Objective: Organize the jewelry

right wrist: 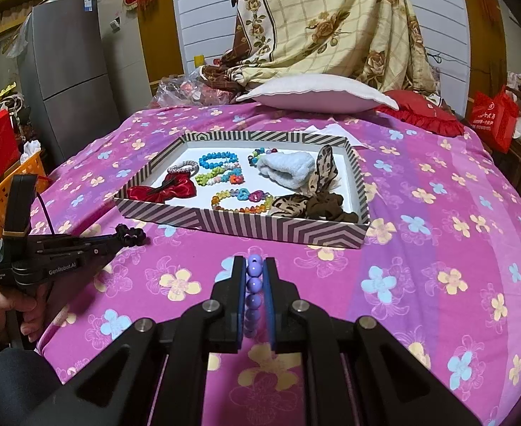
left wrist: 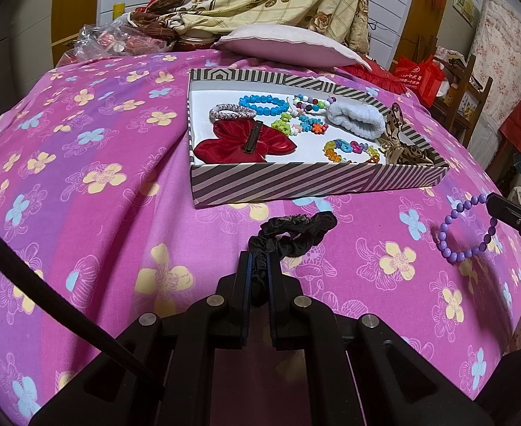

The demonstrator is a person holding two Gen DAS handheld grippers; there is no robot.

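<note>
Two tools [left wrist: 258, 259] [right wrist: 254, 266], one box [left wrist: 317, 179]

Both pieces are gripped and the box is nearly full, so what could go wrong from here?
The black scrunchie dangles from the left hand-held gripper and might snag the striped box wall. The purple bead bracelet in the right hand-held gripper could slip. Free floor is mostly at the left, near the red bow.

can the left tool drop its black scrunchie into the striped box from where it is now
Probably yes. The left tool grips the black scrunchie just short of the striped box, whose top is open, and nothing lies between them.
</note>
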